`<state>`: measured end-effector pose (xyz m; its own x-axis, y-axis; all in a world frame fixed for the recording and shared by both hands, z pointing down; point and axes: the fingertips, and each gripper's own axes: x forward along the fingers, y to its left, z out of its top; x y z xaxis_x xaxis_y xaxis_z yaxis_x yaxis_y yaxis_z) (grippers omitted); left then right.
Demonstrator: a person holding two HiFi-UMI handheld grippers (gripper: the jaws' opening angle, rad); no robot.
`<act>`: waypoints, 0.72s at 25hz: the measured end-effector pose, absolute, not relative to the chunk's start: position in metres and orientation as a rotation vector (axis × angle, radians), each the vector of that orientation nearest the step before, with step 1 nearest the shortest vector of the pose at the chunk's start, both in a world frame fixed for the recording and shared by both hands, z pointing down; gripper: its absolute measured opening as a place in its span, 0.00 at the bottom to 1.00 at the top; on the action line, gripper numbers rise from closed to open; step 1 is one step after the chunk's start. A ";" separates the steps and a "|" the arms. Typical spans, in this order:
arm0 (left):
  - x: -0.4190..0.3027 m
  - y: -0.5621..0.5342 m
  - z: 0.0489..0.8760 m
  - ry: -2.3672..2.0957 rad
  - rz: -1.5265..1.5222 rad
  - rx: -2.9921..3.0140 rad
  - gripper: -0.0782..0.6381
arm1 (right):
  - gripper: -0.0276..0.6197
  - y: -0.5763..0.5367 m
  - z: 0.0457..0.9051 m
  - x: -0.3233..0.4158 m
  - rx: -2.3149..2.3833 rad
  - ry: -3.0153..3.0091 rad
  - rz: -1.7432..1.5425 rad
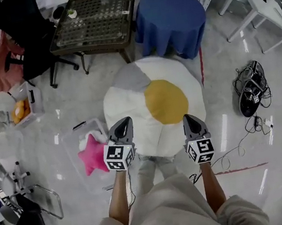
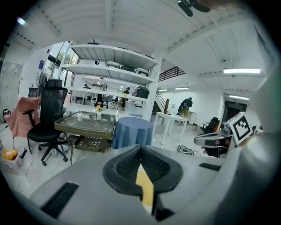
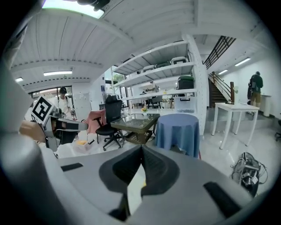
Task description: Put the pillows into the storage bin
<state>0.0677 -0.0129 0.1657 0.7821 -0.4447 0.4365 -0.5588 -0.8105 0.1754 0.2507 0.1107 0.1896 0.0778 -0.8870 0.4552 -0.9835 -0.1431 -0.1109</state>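
grip: left gripper point(image 1: 124, 123), right gripper point(image 1: 188, 118) each pinching the pillow point(image 1: 152, 102) | risk: thin fabric hold slips; pillow may outsize the bin point(image 1: 82, 127)

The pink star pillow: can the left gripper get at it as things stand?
Probably not yet. The left gripper is shut on the egg pillow, so its fingers are occupied. The pink star pillow itself lies uncovered in the clear bin.

Left gripper point(image 2: 141, 148) clamping pillow point(image 2: 145, 188), blue-draped table point(image 2: 131, 132) beyond
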 end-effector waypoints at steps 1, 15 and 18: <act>0.071 -0.014 0.154 -0.771 0.539 2.688 0.13 | 0.04 0.112 0.178 0.255 2.137 -1.900 0.621; 0.086 -0.024 0.032 -0.767 0.439 2.766 0.13 | 0.04 0.125 0.052 0.282 2.205 -1.937 0.499; 0.085 -0.027 0.014 -0.786 0.411 2.778 0.13 | 0.04 0.126 0.037 0.282 2.211 -1.947 0.461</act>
<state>0.0852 -0.0269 0.0141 0.8175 -0.4753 0.3253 -0.5384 -0.8312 0.1384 0.2818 0.1258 0.0373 0.1049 -0.9375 0.3317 -0.9867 -0.1397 -0.0827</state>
